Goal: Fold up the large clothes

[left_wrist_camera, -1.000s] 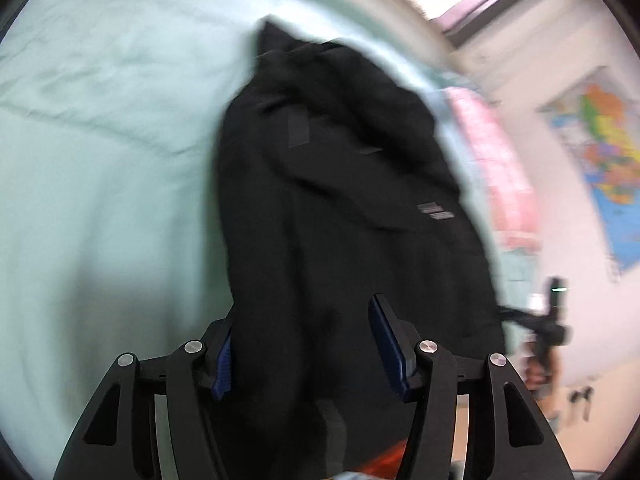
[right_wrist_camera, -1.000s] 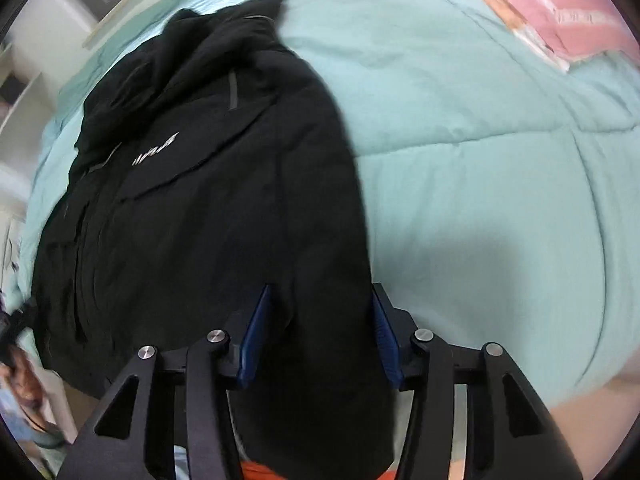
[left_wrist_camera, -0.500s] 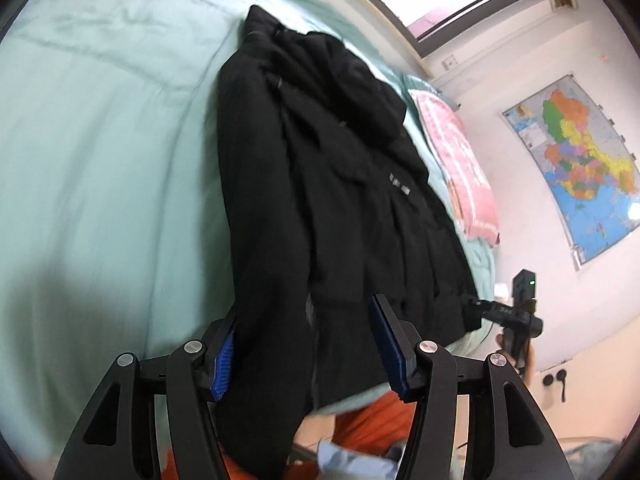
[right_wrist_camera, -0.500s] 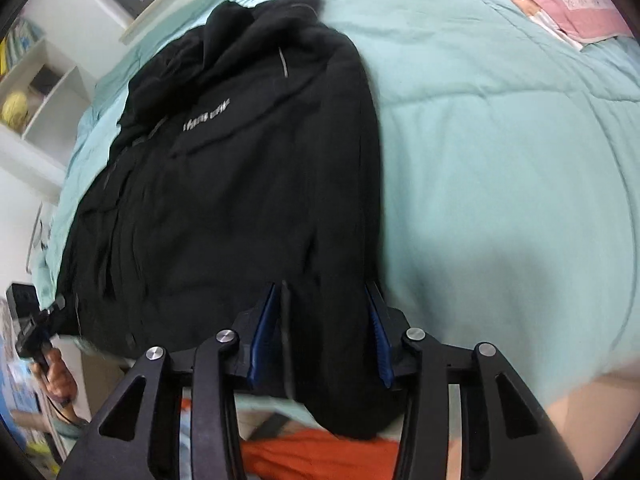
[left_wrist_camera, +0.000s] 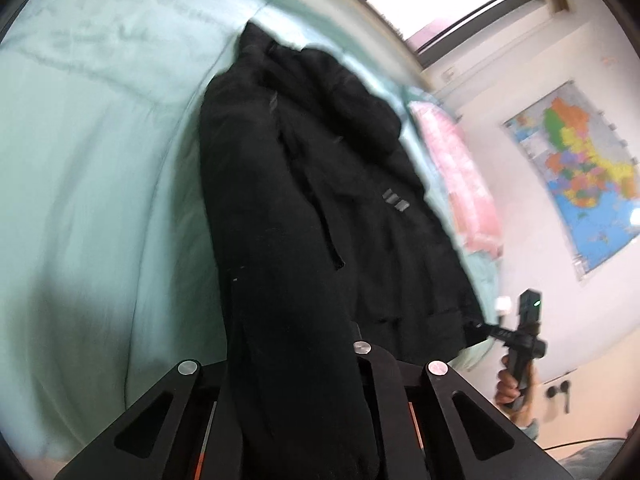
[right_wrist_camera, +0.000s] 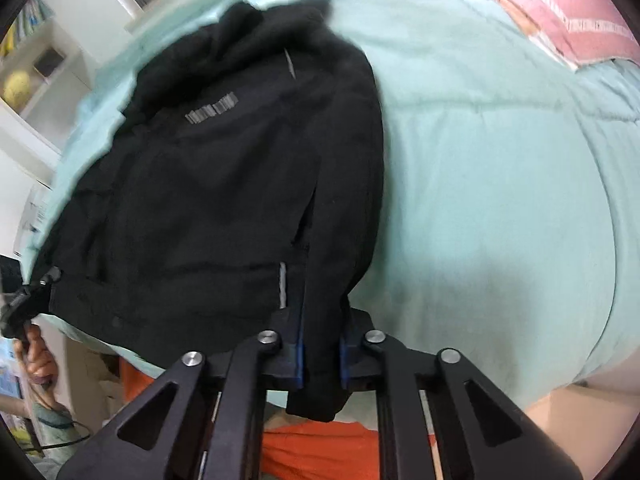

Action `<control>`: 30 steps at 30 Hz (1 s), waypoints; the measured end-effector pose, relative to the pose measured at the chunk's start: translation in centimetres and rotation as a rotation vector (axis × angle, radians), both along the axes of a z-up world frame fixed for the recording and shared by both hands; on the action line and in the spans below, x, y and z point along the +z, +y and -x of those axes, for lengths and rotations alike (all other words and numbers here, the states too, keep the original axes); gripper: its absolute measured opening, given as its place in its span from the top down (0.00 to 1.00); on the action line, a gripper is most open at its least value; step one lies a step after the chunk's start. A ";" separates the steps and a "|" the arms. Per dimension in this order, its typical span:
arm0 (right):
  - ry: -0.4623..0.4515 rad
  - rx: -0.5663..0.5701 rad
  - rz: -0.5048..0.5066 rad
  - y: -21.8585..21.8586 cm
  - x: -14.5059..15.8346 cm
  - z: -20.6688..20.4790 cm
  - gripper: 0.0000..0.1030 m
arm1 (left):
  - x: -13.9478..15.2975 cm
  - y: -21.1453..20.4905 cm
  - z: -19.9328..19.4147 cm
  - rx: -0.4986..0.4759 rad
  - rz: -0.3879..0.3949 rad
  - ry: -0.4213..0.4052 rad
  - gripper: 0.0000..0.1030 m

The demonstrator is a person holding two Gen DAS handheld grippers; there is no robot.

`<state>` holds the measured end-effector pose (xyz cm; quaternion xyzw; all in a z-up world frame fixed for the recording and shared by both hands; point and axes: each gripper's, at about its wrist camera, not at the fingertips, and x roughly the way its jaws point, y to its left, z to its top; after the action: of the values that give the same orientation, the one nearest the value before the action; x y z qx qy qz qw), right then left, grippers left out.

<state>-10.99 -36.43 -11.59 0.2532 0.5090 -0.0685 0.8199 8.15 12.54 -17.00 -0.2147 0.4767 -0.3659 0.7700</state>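
A black jacket [left_wrist_camera: 320,200] lies spread on a light teal bed cover [left_wrist_camera: 100,160], its collar at the far end. My left gripper [left_wrist_camera: 296,360] is at the near hem with its jaws closing; dark fabric is pinched between them and drapes over the fingers. In the right wrist view the same jacket [right_wrist_camera: 240,200] shows a grey barcode print. My right gripper [right_wrist_camera: 320,350] has its jaws closing too, and its blue pads [right_wrist_camera: 298,348] press on a hanging fold of the hem. Each gripper appears small in the other's view, at a jacket corner: right gripper [left_wrist_camera: 524,332], left gripper [right_wrist_camera: 24,308].
A pink pillow [left_wrist_camera: 460,168] lies at the bed's head, past the jacket. A colourful map [left_wrist_camera: 580,176] hangs on the wall under a window [left_wrist_camera: 440,0]. White shelves [right_wrist_camera: 32,72] stand beyond the bed. Orange cloth [right_wrist_camera: 320,448] shows below the bed's near edge.
Both grippers' jaws have come together on the jacket's near hem; before, they stood apart around the fabric. The hem now hangs bunched from each grip.
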 end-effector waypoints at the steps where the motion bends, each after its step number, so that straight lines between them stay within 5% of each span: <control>1: -0.029 -0.001 -0.013 -0.3 1.0 -0.1 0.87 | 0.8 0.2 -0.3 0.001 0.030 -0.010 0.92; 8: -0.193 -0.033 -0.019 -4.1 8.4 -3.8 0.87 | 8.2 -0.8 -5.5 0.011 0.116 -0.148 0.91; 16: -0.367 -0.094 -0.077 -10.4 13.9 -14.6 0.87 | 12.9 -3.7 -16.5 0.091 0.127 -0.208 0.89; 20: -0.393 -0.134 -0.090 -12.5 13.8 -21.2 0.87 | 12.0 -5.6 -23.2 0.170 0.107 -0.189 0.87; 23: -0.343 -0.169 -0.008 -13.4 12.4 -25.9 0.87 | 10.1 -7.6 -27.4 0.214 0.024 -0.203 0.87; 30: -0.139 -0.206 0.045 -14.7 3.5 -34.5 0.87 | 2.1 -12.2 -34.3 0.236 -0.131 -0.125 0.86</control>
<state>23.46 -51.09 -8.11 0.2897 0.4205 -0.1460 0.8473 42.46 0.31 -14.85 -0.1952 0.4223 -0.2533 0.8482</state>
